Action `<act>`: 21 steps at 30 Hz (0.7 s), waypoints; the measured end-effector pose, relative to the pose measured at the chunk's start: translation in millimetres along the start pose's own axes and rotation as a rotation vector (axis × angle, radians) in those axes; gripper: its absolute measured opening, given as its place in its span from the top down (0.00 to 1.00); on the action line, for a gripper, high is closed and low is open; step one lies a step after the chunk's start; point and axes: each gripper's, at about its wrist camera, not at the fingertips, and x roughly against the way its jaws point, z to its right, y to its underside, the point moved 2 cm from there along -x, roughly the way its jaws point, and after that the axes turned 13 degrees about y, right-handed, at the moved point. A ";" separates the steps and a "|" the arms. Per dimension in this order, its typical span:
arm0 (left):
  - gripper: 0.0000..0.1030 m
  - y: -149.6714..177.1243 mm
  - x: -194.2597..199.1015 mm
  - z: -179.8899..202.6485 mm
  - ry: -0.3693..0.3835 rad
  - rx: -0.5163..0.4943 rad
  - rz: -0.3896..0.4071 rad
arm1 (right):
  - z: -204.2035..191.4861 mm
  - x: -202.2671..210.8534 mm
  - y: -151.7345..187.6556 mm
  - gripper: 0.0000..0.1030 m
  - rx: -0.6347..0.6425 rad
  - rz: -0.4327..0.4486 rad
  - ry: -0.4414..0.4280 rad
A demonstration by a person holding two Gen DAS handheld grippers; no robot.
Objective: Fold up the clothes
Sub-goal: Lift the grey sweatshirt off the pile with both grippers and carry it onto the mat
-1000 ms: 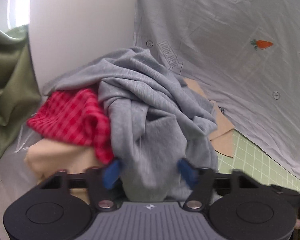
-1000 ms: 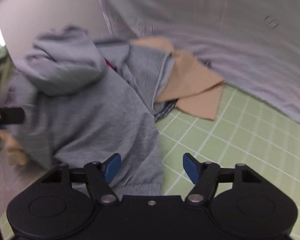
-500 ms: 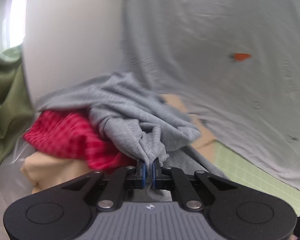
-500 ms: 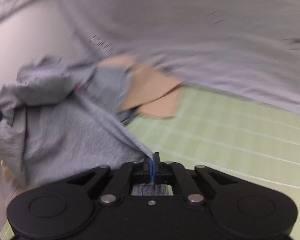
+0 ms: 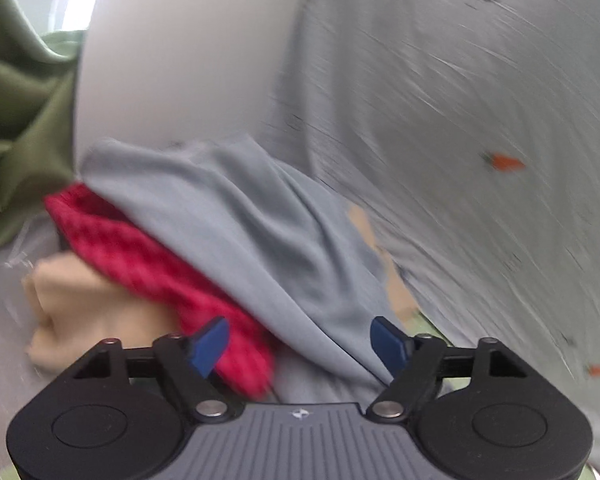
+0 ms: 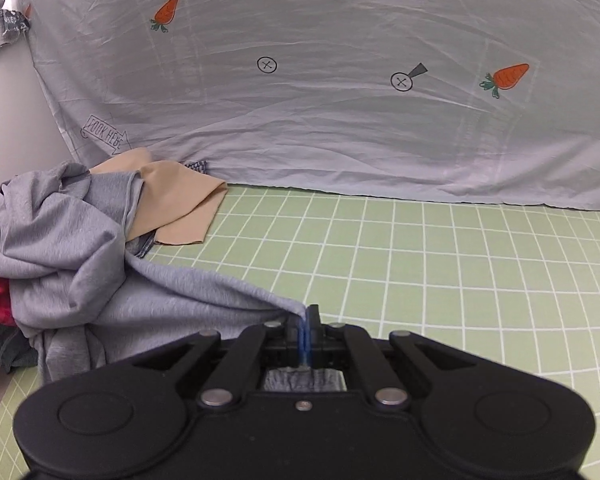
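A: Where is the grey garment [image 6: 80, 264]?

B: Heaped at the green grid mat's [image 6: 440, 280] left edge; the right gripper [image 6: 307, 320], jaws closed, pinches its hem.

A: And the left gripper [image 5: 300, 340]?

B: Jaws opening wide, fabric between, unpressed.

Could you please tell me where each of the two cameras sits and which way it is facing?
Left wrist: sits on the left gripper, looking forward and down at the clothes pile: grey top, red checked garment; its blue fingers are opening, pressing nothing.
Right wrist: sits on the right gripper, facing the green grid mat and carrot-print sheet; its fingers are shut on the grey top's edge.
Shared: grey top, red garment, beige cloth, sheet.
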 end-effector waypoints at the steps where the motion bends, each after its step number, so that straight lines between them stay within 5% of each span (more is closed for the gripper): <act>1: 0.19 -9.4 -9.2 -3.6 -0.011 0.009 -0.001 | -1.1 -1.2 -0.9 0.99 -0.002 -0.001 0.002; 6: 0.13 -42.1 -58.5 -12.9 -0.012 0.039 -0.011 | -8.9 -18.0 -8.2 0.98 -0.016 -0.025 0.028; 14: 0.11 -61.9 -126.5 9.3 -0.120 -0.106 -0.033 | -13.6 -37.5 -10.0 0.98 -0.010 -0.069 0.064; 19: 0.43 -57.0 -139.5 8.7 -0.196 -0.165 -0.054 | -14.3 -43.6 -10.9 0.98 -0.021 -0.081 0.075; 21: 0.63 -55.2 -140.5 6.1 -0.201 -0.189 -0.057 | -14.9 -44.7 -10.9 0.98 -0.024 -0.084 0.079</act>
